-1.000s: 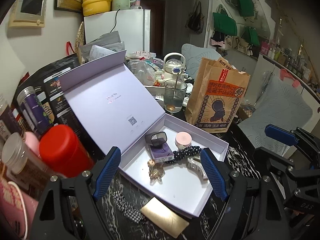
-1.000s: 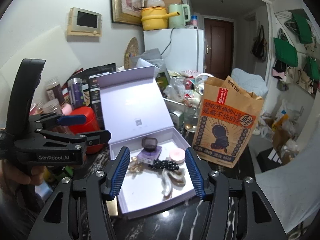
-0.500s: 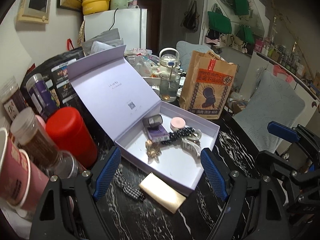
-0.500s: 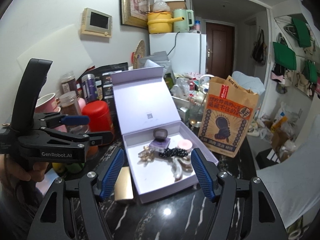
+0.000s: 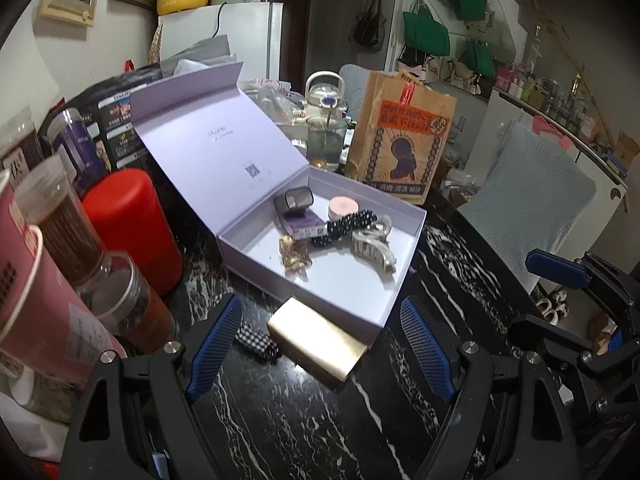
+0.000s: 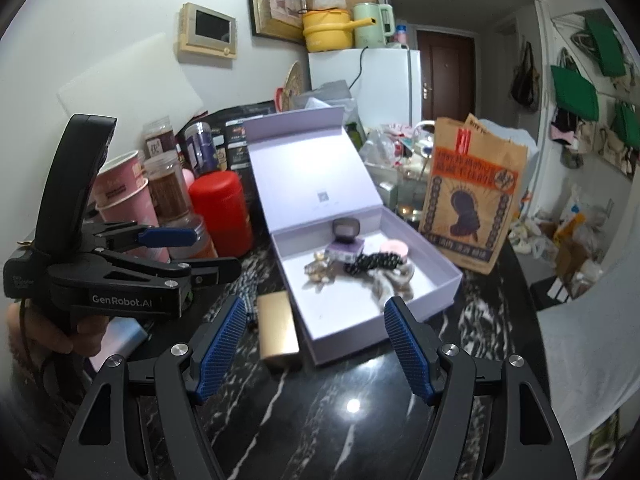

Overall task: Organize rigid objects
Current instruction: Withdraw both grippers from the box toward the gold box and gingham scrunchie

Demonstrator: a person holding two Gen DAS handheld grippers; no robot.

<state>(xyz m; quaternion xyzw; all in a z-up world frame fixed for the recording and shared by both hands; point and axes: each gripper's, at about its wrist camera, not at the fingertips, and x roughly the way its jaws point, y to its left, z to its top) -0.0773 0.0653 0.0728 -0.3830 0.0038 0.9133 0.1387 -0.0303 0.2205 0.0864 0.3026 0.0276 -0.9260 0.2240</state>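
Observation:
An open lavender gift box [image 5: 260, 270] [image 6: 352, 338] sits on the black marble table with its lid upright. Inside lie a dark small case [image 5: 294, 199], a purple packet [image 5: 302, 224], a pink round compact [image 5: 343, 206], a black beaded hair tie [image 5: 344, 226], a pale claw clip [image 5: 374, 250] and a gold trinket [image 5: 294, 256]. A gold rectangular box [image 5: 316, 344] [image 6: 278, 330] and a checkered hair tie [image 5: 256, 342] lie on the table in front of it. My left gripper [image 5: 320, 346] [image 6: 160, 256] stands open and empty above them. My right gripper [image 6: 316, 344] has its jaws opening, with nothing between them.
A red canister [image 5: 132, 228], jars and pink paper cups [image 5: 36, 292] crowd the left edge. A brown paper bag [image 5: 400, 148] and a glass jug [image 5: 324, 136] stand behind the box. A white fridge [image 6: 384, 80] is at the back.
Both grippers have drawn back from the gift box, which now looks smaller and farther. The gold box has come fully into view. The right jaws have spread wider.

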